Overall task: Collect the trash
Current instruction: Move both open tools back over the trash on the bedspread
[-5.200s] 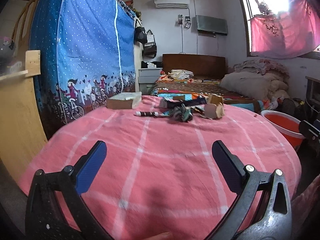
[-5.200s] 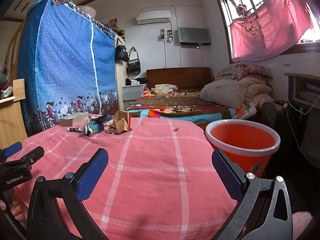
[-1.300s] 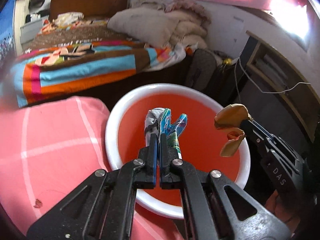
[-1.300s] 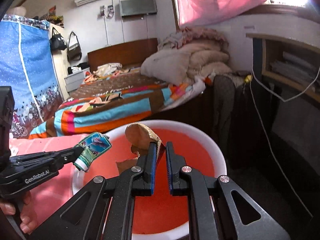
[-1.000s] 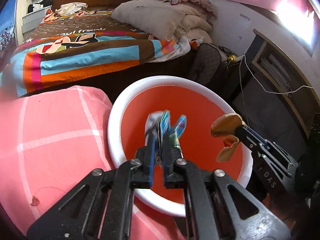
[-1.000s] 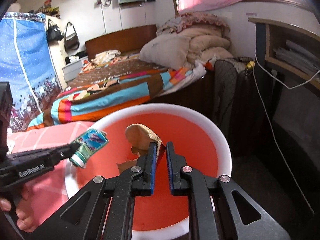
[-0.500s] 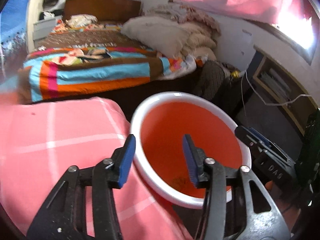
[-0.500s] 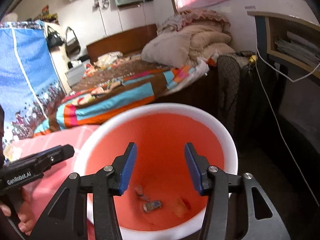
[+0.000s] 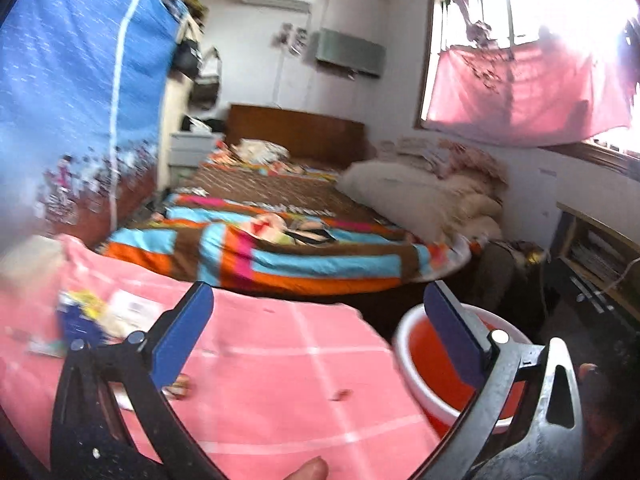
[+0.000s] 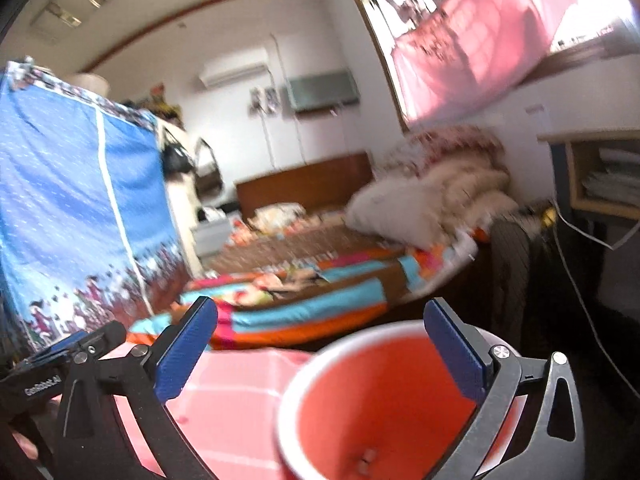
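Jaws on both tools are opening wide with nothing between them: the left gripper (image 9: 318, 332) is looking over the pink checked desk (image 9: 280, 380), and the right gripper (image 10: 320, 344) is hanging above the red bucket (image 10: 384, 392), which is standing just beside the desk's edge. Leftover trash (image 9: 84, 320), blurred wrappers in blue, yellow and white, is lying at the desk's far left. To do this step well, I would judge, the left tool should be reaching for those wrappers with its jaws straddling one piece, low to the cloth. Lettering on the left tool's body (image 10: 42, 390) is reading roughly "GenRobot.AI"; the wrapper print is too smeared to read.
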`<action>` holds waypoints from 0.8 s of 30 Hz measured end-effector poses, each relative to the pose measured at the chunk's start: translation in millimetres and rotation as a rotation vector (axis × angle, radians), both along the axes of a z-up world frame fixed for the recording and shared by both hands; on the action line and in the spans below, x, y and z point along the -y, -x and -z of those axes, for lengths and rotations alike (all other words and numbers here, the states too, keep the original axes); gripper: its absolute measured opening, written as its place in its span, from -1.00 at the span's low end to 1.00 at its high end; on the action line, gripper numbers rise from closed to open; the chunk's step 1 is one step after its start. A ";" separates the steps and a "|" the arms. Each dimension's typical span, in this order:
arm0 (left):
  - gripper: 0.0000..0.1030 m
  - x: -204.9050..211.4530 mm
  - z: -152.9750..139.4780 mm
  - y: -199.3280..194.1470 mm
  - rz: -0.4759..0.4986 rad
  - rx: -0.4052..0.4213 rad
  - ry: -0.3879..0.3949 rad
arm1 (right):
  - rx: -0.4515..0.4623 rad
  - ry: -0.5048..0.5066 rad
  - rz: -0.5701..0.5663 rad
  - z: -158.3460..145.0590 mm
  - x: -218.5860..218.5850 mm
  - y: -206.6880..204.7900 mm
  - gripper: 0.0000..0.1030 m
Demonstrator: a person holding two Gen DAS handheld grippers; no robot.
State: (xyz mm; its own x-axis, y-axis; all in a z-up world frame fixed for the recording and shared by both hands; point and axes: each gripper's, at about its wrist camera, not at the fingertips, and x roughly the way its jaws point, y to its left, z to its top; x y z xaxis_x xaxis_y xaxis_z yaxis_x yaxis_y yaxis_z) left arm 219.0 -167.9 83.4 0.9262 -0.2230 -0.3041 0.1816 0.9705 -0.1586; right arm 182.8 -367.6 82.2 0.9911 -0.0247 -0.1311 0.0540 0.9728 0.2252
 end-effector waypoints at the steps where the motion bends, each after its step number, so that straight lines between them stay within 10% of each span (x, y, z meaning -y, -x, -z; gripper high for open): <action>1: 1.00 -7.8 -2.0 2.6 -0.018 0.011 -0.005 | 0.027 0.000 -0.020 -2.8 -8.1 1.9 1.00; 24: 1.00 -190.4 -7.2 72.5 -0.321 0.184 -0.117 | 0.195 0.137 -0.321 2.7 -177.2 -5.8 1.00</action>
